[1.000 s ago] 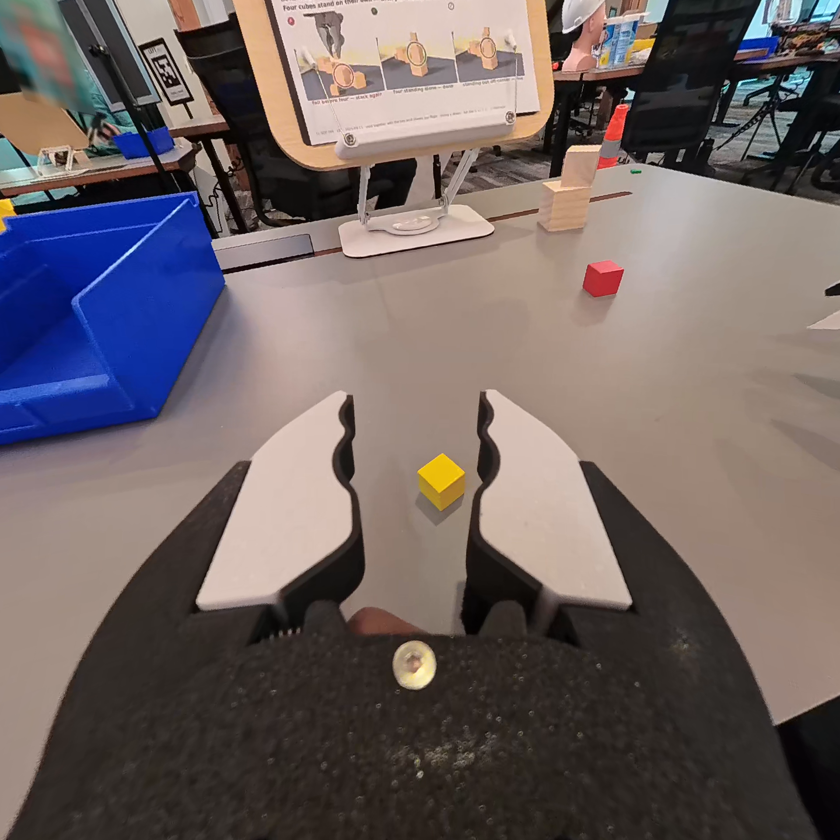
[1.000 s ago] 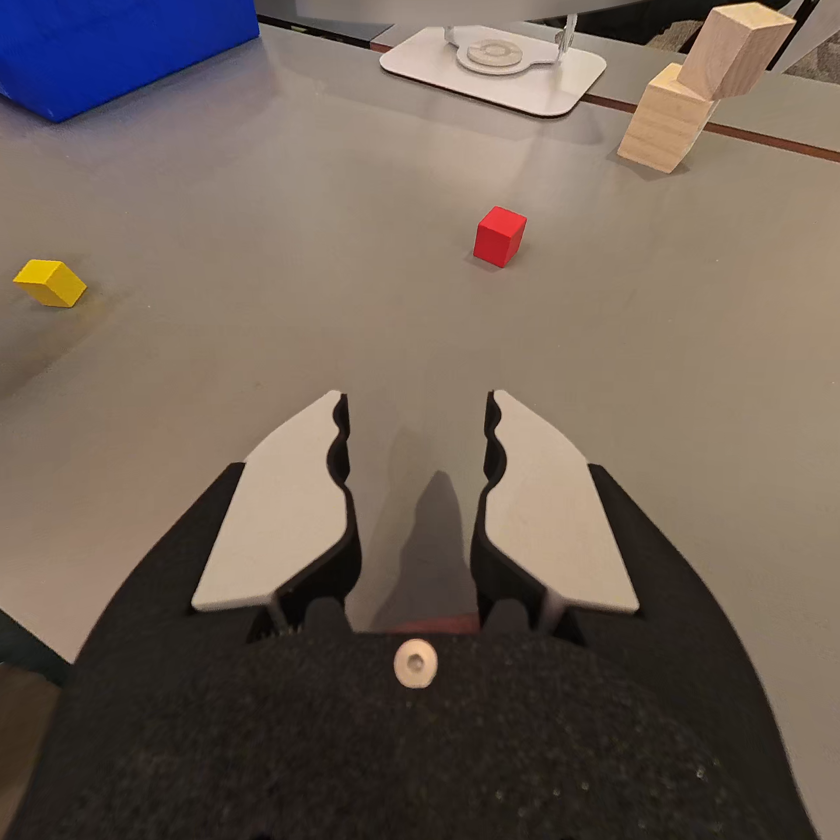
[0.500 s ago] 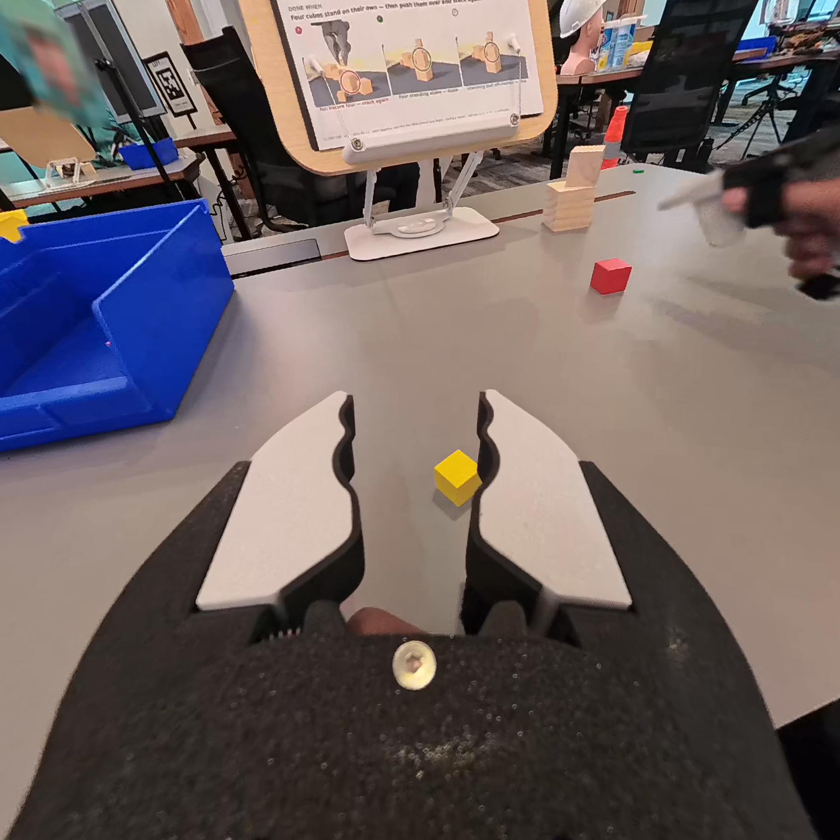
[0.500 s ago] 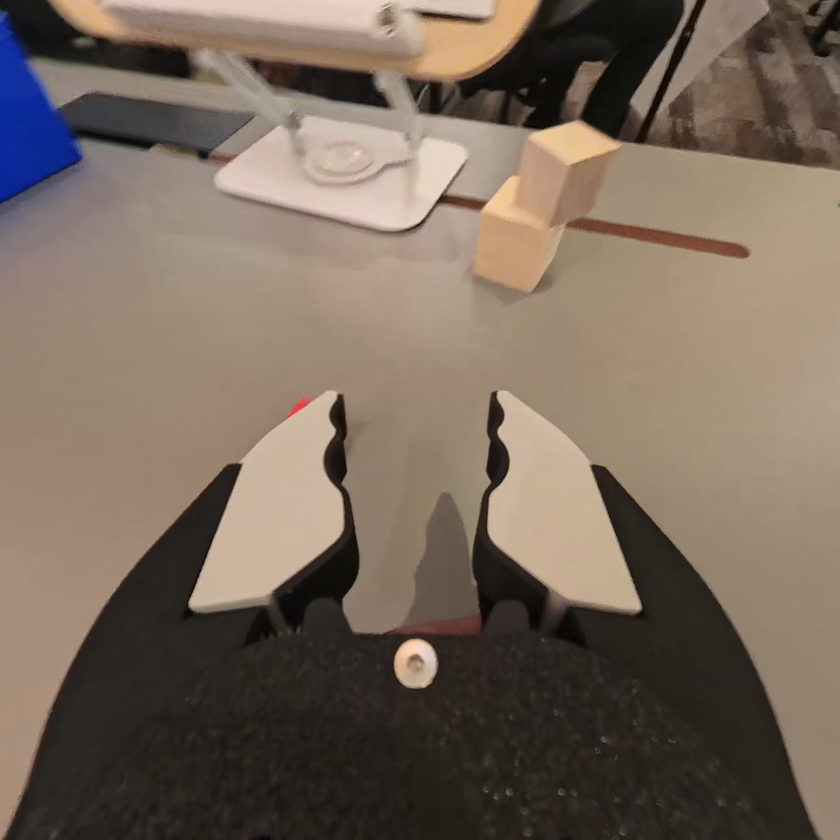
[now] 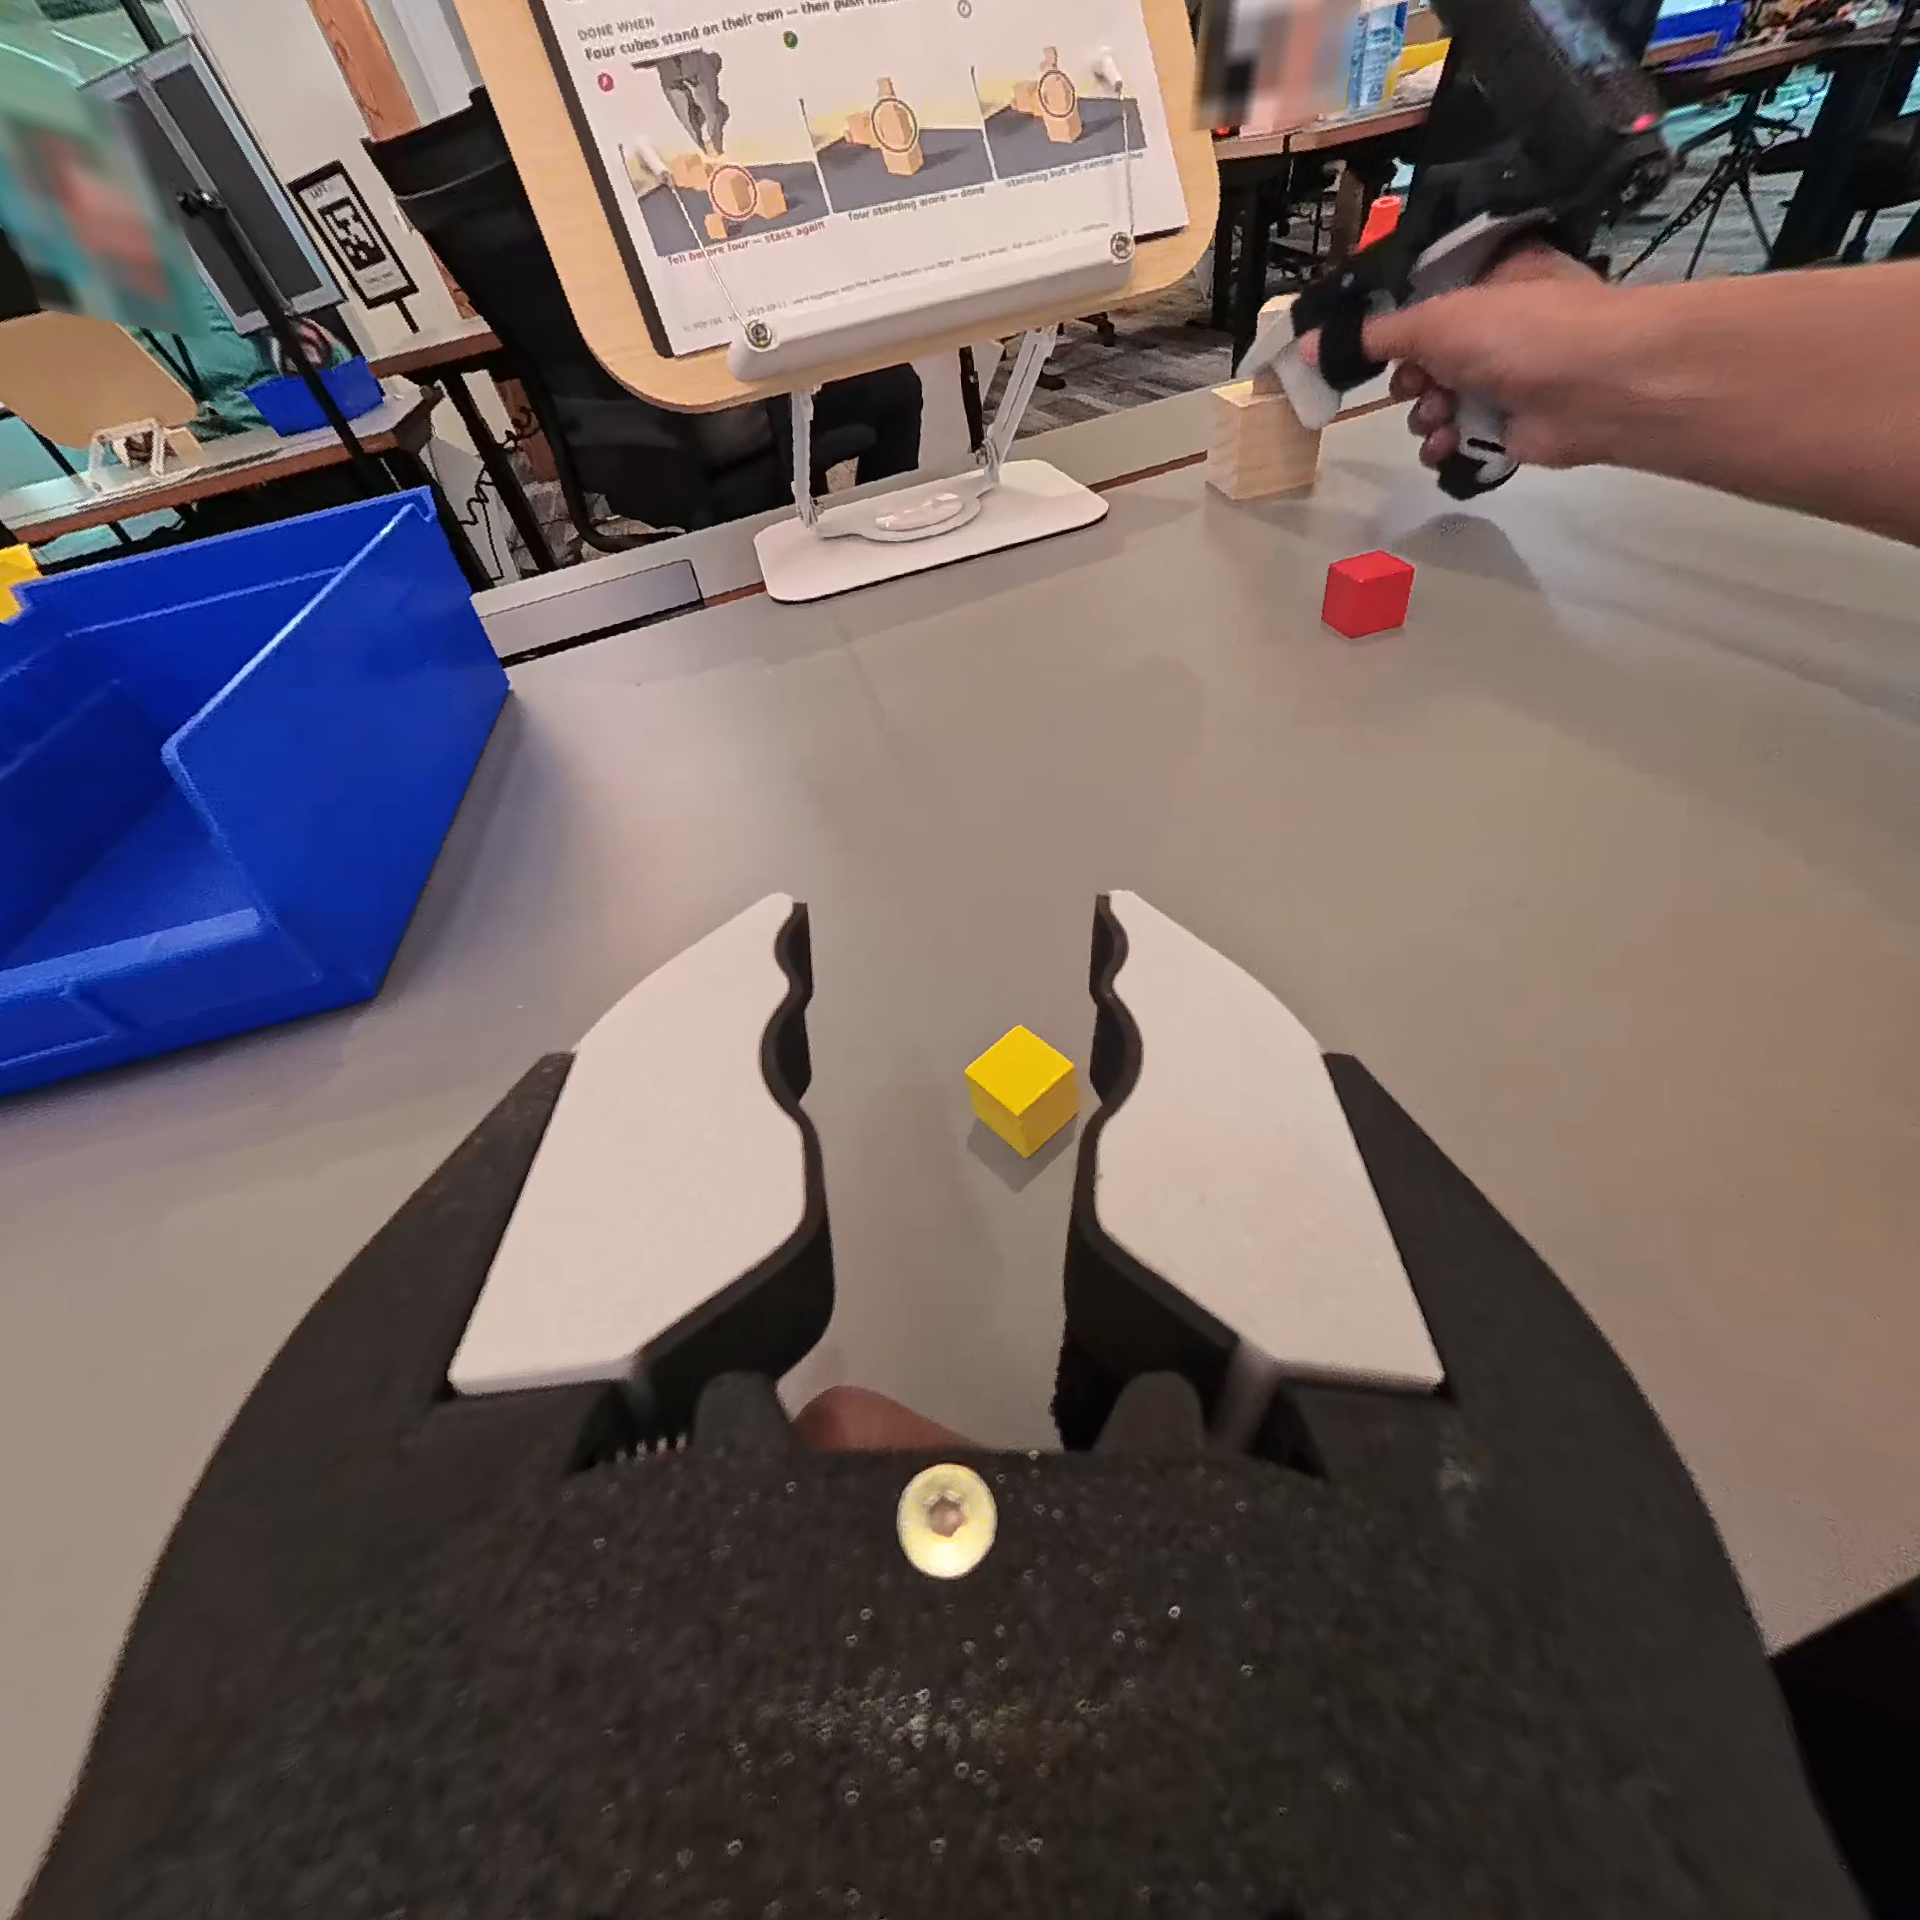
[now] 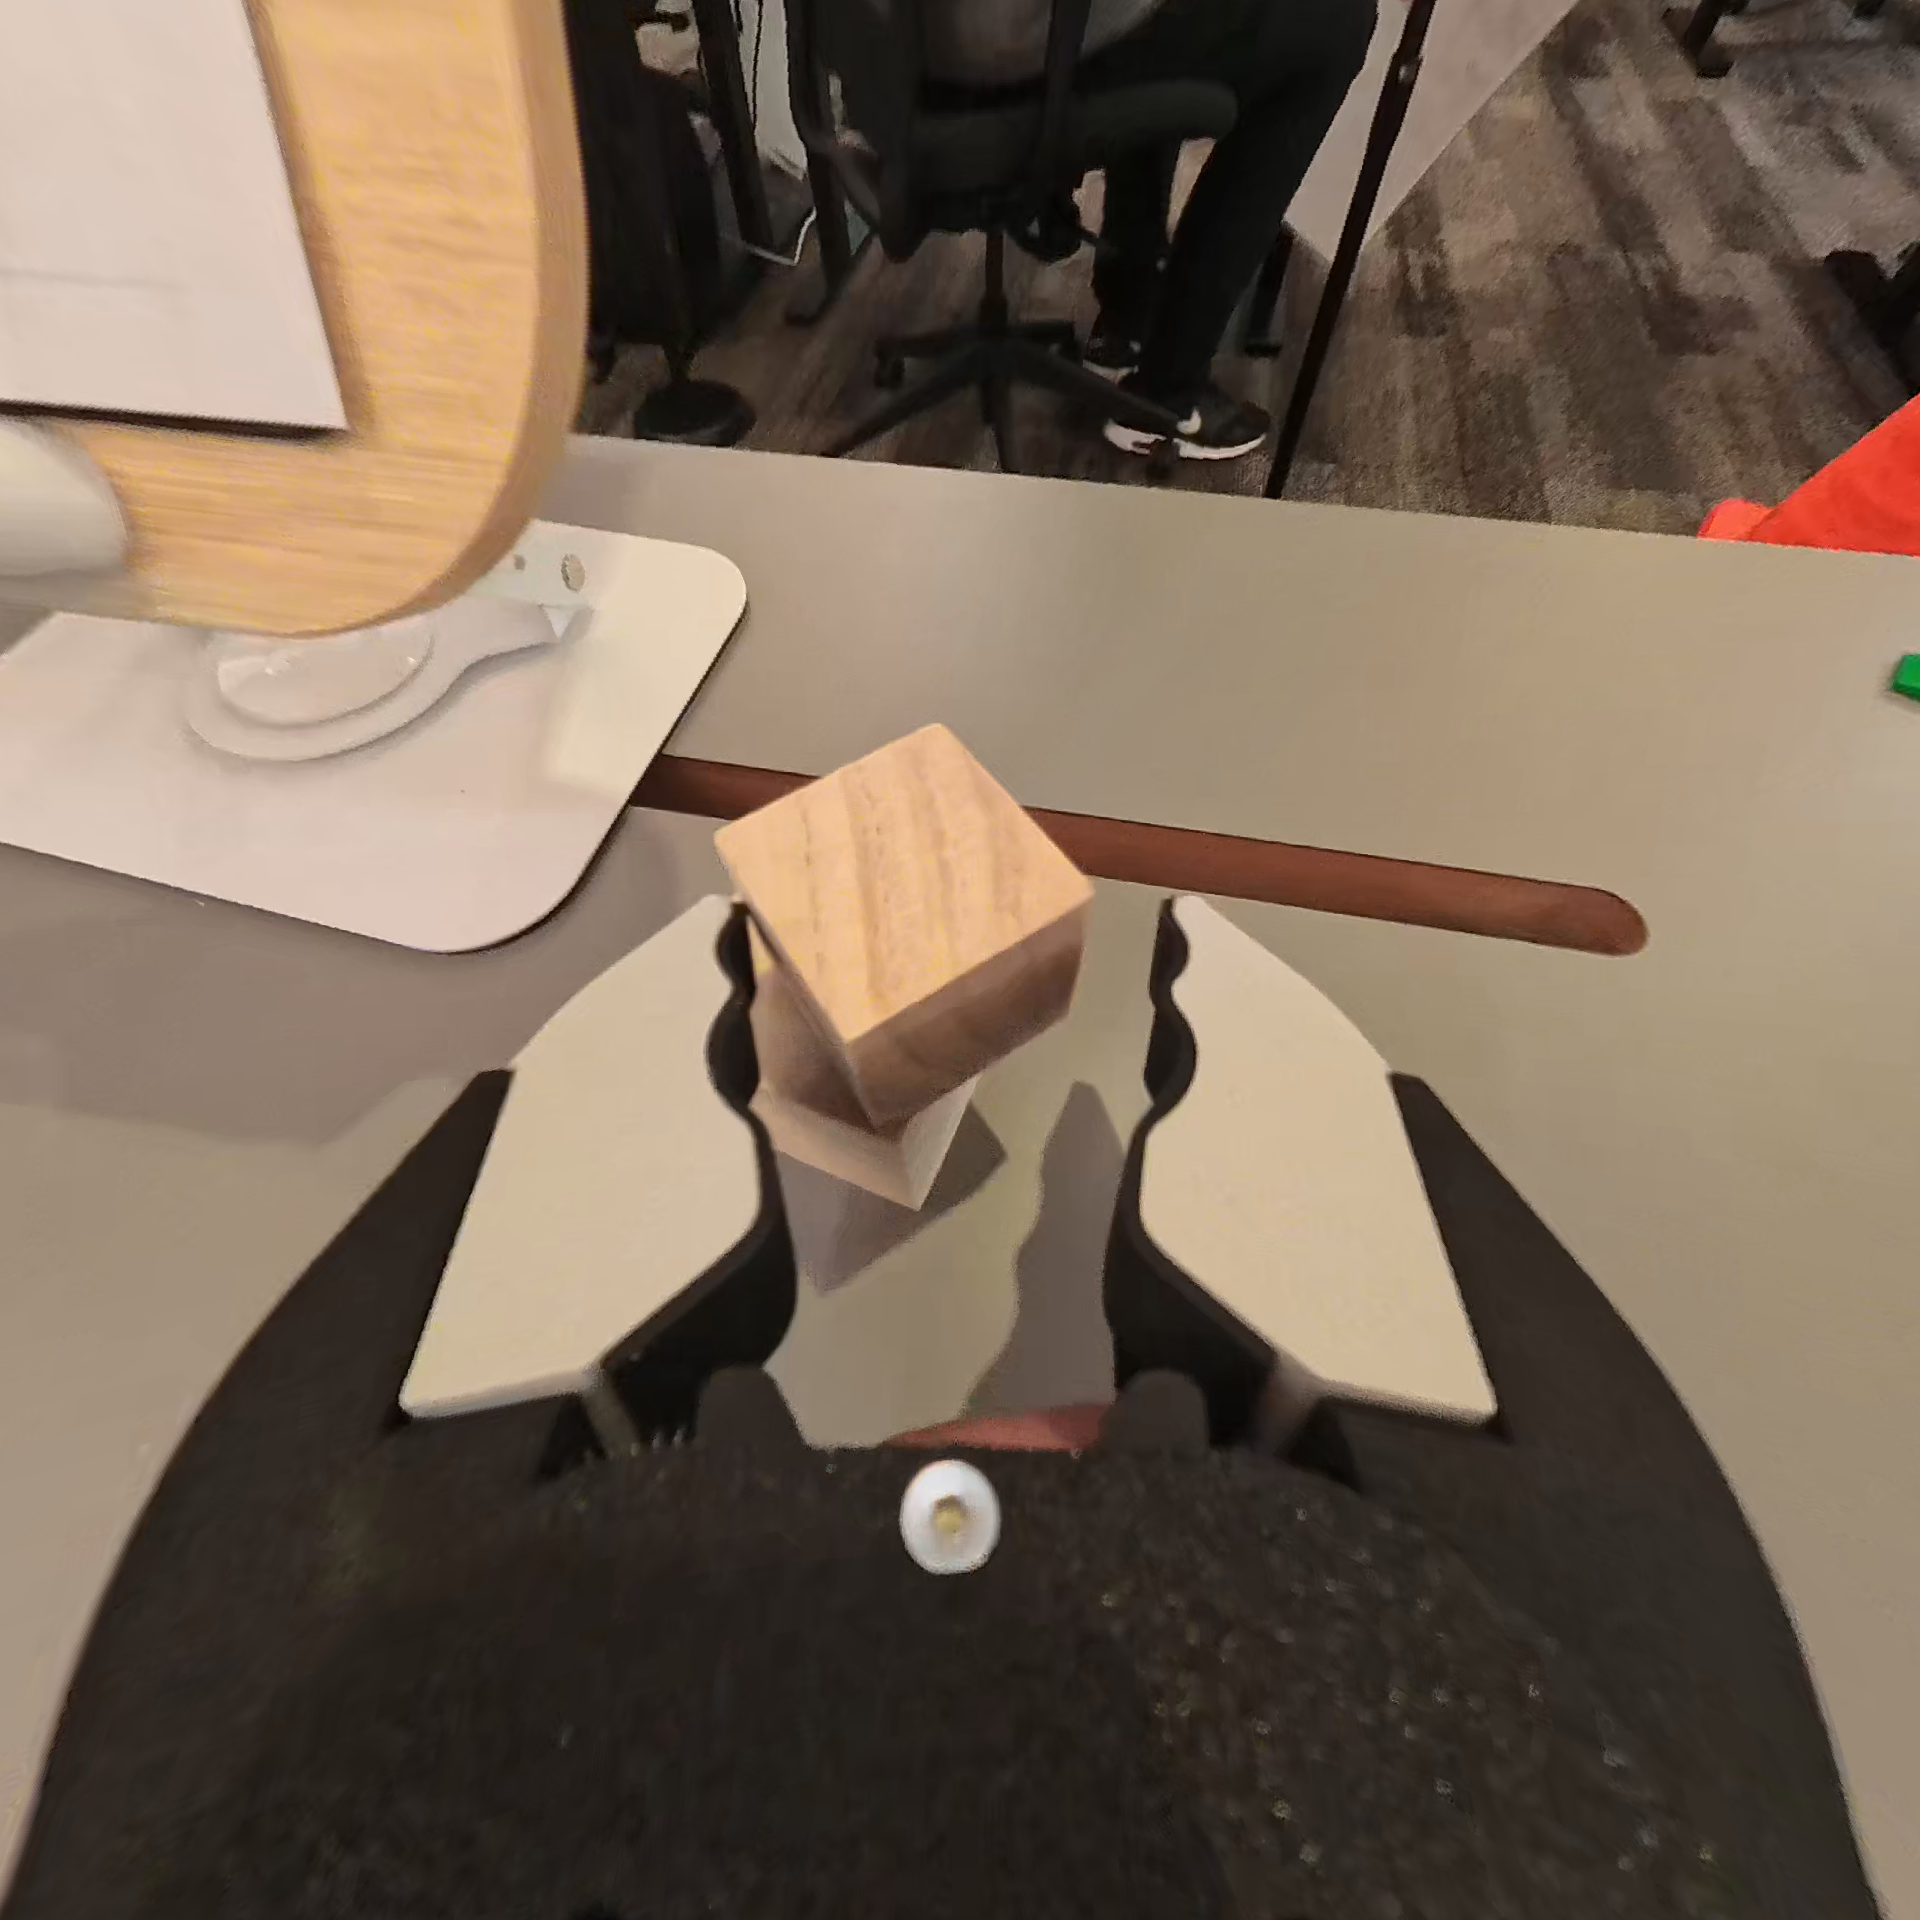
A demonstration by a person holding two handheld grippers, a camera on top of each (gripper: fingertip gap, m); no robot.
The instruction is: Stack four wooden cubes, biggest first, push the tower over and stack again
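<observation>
On the counter, a small cube sits between the left hand-held gripper's fingers. A bin lies to the left, a board stand behind. Right of the stand, two cubes are stacked, the upper one between the right hand-held gripper's fingers; another cube sits before the stack.

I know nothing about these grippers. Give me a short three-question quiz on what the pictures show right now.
1. True or false: the yellow cube lies on the table between the left gripper's open fingers.
2. Which cube does the right gripper reach around?
A. red cube
B. top wooden cube
C. yellow cube
3. Fill in: the bin is ____.

Key: 1 true; 2 B; 3 blue.
</observation>
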